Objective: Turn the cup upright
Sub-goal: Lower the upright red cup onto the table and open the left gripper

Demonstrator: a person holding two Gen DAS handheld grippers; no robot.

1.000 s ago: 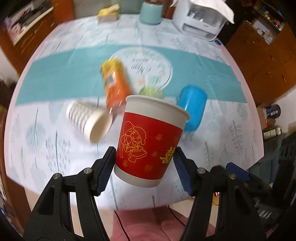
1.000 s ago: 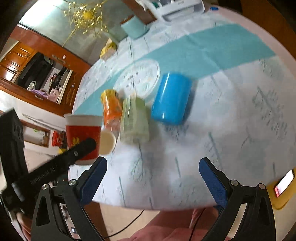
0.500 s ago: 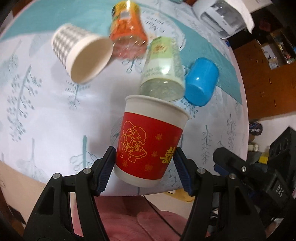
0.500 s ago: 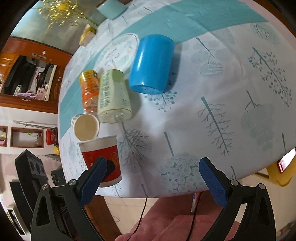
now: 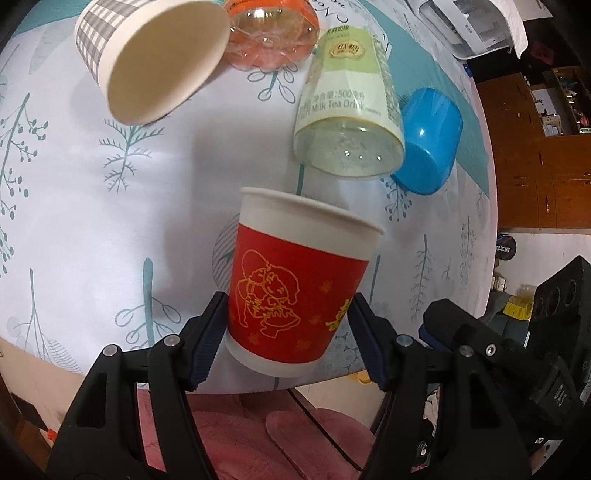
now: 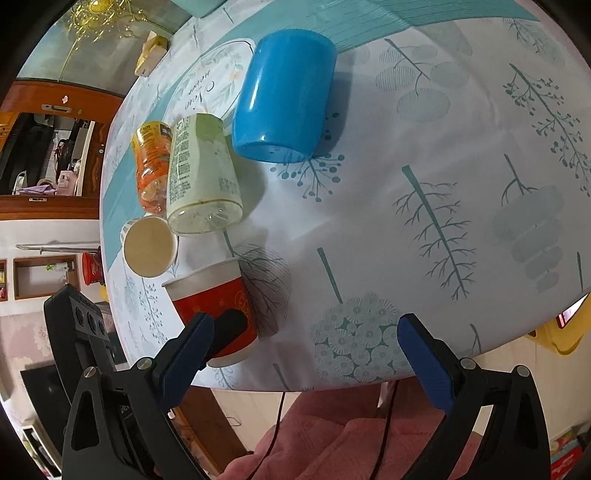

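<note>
My left gripper [image 5: 290, 341] is shut on a red paper cup [image 5: 295, 291] with a gold drawing and white rim. It holds the cup upright, mouth up, over the near edge of the table. The cup also shows in the right wrist view [image 6: 218, 302], low over the tablecloth. My right gripper [image 6: 301, 356] is open and empty, near the table's front edge to the right of the cup.
On the leaf-print tablecloth [image 5: 74, 206] lie a checked paper cup [image 5: 147, 59], an orange bottle [image 5: 273, 33], a green milk tea bottle [image 5: 351, 107] and a blue cup [image 6: 286, 96], all on their sides. A white printer [image 5: 476, 26] stands at the far edge.
My left gripper has carried the red cup forward and down toward the table, close to the lying bottles. My right gripper has moved closer over the table and stays open.
</note>
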